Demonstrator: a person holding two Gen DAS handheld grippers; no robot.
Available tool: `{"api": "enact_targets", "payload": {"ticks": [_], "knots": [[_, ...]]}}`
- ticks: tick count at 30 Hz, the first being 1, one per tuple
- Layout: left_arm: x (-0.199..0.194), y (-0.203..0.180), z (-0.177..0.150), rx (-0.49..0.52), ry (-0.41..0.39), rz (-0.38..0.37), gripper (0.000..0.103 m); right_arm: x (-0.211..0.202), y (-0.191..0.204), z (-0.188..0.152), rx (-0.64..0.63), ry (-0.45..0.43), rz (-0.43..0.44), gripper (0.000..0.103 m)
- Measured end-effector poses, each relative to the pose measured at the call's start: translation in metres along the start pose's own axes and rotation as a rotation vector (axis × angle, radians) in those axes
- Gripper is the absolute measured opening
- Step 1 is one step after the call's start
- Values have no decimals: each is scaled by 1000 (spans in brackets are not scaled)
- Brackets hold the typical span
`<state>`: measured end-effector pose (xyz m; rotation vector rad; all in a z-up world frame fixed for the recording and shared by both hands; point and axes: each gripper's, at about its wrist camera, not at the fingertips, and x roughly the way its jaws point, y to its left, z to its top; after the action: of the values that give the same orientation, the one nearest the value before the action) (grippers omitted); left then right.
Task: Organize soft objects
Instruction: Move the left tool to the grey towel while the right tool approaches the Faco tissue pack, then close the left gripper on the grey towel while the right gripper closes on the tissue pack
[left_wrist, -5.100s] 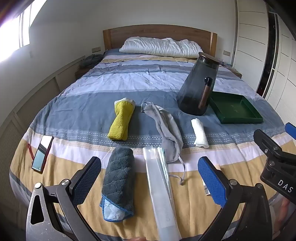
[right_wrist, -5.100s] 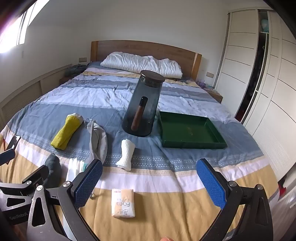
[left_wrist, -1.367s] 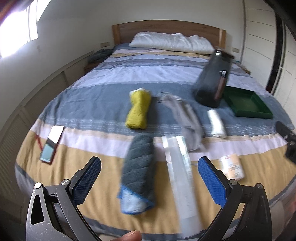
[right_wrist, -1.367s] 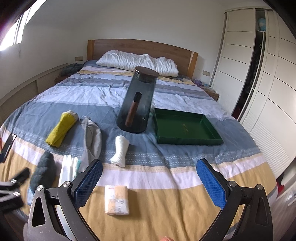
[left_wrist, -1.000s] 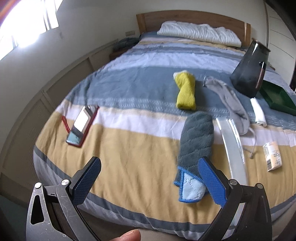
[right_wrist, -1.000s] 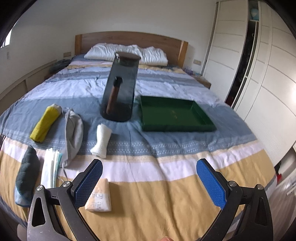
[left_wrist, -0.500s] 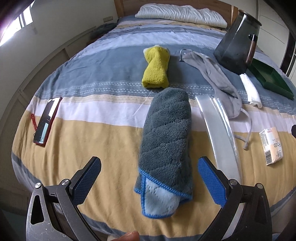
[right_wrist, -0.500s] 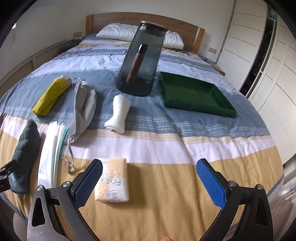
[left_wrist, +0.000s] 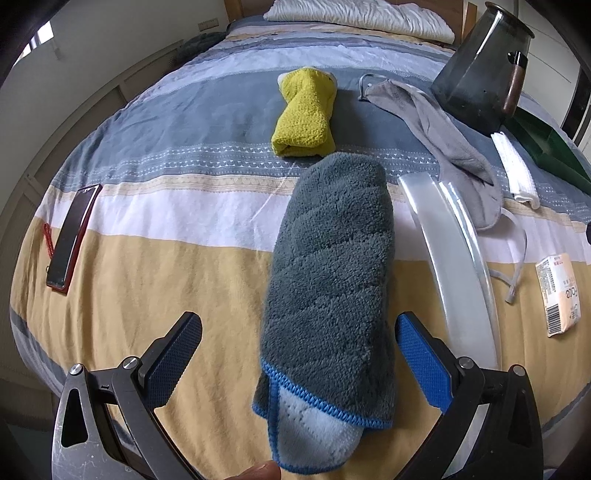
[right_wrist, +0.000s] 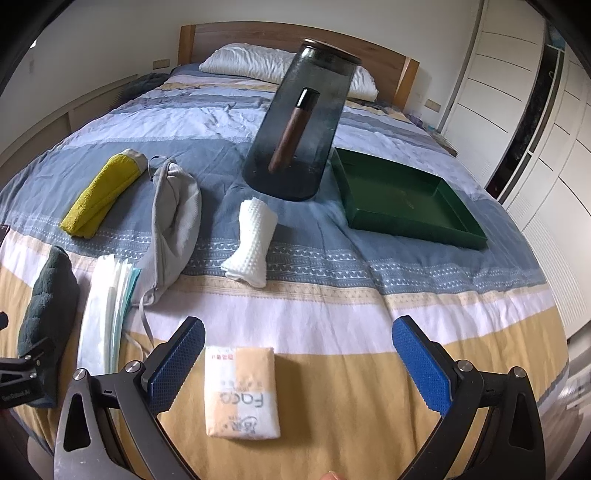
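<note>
Grey rolled towel (left_wrist: 330, 266) lies lengthwise on the yellow stripe of the bed (left_wrist: 155, 280), near the foot edge, its blue-trimmed end toward the camera. Looks plush, light, squashy; it likely sags if pinched at one end, so mid-roll across its width seems the best hold. Left gripper (left_wrist: 295, 354) is wide open, empty, fingers straddling the roll's near end, apart from it. Clear plastic packet (left_wrist: 454, 258) lies just beside it on the right, probably slippery. Open bed to the left, phone (left_wrist: 72, 236) well apart. Right gripper (right_wrist: 297, 356) is also wide open, empty, above the tissue pack (right_wrist: 242, 391). Green tray (right_wrist: 402, 195) sits further up, empty.
</note>
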<state>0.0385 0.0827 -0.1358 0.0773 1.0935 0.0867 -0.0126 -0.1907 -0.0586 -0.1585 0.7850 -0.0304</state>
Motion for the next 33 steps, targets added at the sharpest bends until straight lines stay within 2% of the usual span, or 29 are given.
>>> {"api": "enact_targets", "payload": {"ticks": [9, 16, 33], "knots": [[11, -3, 2, 21, 19, 10, 102, 4, 20, 4, -57, -3, 67, 103], [18, -3, 6, 48, 38, 0, 102, 0, 32, -8, -104, 9, 130, 103], [29, -13, 6, 61, 93, -23, 102, -3, 15, -5, -55, 11, 80, 103]]}}
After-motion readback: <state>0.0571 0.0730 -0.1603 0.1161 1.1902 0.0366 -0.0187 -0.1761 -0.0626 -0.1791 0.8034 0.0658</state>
